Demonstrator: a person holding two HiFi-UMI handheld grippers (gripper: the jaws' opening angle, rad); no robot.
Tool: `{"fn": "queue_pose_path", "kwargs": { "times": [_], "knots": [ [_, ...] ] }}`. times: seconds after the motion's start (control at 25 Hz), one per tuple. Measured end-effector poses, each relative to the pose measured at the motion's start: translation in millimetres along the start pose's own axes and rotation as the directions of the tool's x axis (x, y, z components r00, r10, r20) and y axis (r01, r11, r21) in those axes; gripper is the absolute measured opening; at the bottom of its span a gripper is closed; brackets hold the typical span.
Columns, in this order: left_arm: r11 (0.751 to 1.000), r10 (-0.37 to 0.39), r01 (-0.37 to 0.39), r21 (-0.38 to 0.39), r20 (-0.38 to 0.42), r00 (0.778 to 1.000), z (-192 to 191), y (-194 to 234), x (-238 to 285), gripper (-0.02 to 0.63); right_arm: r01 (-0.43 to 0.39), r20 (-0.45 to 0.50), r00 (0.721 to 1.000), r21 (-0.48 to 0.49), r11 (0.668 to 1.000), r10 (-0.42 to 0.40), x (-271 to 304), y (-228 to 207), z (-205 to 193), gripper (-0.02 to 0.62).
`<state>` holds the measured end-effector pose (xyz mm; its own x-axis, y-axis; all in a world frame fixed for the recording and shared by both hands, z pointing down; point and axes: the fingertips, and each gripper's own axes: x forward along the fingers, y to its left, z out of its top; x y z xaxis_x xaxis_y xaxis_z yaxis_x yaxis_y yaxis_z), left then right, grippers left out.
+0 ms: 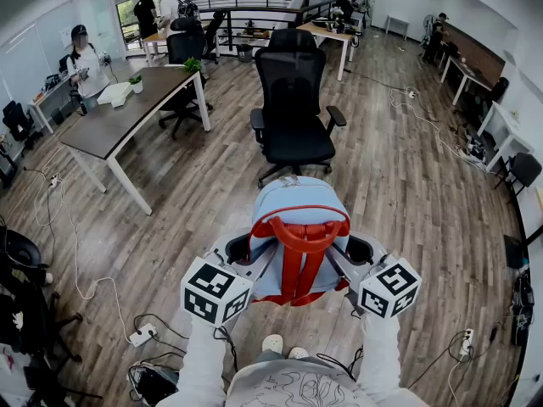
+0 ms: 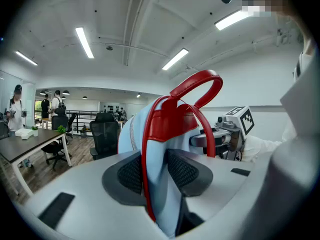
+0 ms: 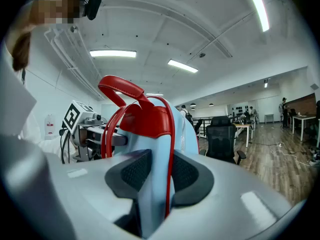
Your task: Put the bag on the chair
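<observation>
I hold a light blue backpack [image 1: 297, 203] with red straps and a red top handle [image 1: 303, 231] in the air, close to my body. My left gripper [image 1: 246, 249] is shut on the bag's left side, its pads [image 2: 131, 173] pressing blue fabric and a red strap [image 2: 146, 184]. On the bag's other side my right gripper [image 1: 356, 249] is shut too, pads [image 3: 186, 176] squeezing fabric [image 3: 150, 194] and strap. A black office chair [image 1: 293, 113] stands on the wooden floor just beyond the bag, seat facing me. It also shows as the chair [image 2: 104, 136] in the left gripper view and the chair [image 3: 222, 140] in the right gripper view.
A long dark desk [image 1: 127, 113] with small plants stands to the left of the chair. Cables and a power strip [image 1: 142, 336] lie on the floor at my left. More desks [image 1: 327, 30], chairs and several people are at the back. Another cable runs along the right.
</observation>
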<state>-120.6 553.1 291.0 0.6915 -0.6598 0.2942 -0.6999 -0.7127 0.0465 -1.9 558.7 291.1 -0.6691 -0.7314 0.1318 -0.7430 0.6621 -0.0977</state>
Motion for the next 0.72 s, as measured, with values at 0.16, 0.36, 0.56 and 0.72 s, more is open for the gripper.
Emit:
{"fn": "queue_pose_path", "kwargs": {
  "times": [0.16, 0.36, 0.56, 0.72],
  "knots": [
    [1.000, -0.002, 0.002, -0.002, 0.001, 1.000, -1.4, 0.9, 2.0, 0.130, 0.001, 0.001, 1.000, 0.001, 1.000, -0.001, 0.9, -1.4, -1.5, 0.123],
    [1.000, -0.011, 0.011, -0.003, 0.004, 1.000, -2.8, 9.3, 6.0, 0.130, 0.009, 0.003, 1.000, 0.007, 1.000, -0.009, 9.2, -4.5, -3.7, 0.123],
    [1.000, -0.026, 0.026, -0.002, 0.003, 1.000, -4.0, 17.5, 12.1, 0.130, 0.018, -0.001, 1.000, 0.013, 1.000, -0.018, 17.5, -9.1, -5.7, 0.130],
    [0.999, -0.037, 0.037, -0.004, -0.002, 0.999, -7.3, 26.4, 13.7, 0.130, 0.031, -0.001, 1.000, 0.023, 0.999, -0.031, 27.0, -10.1, -8.4, 0.132]
  ]
}}
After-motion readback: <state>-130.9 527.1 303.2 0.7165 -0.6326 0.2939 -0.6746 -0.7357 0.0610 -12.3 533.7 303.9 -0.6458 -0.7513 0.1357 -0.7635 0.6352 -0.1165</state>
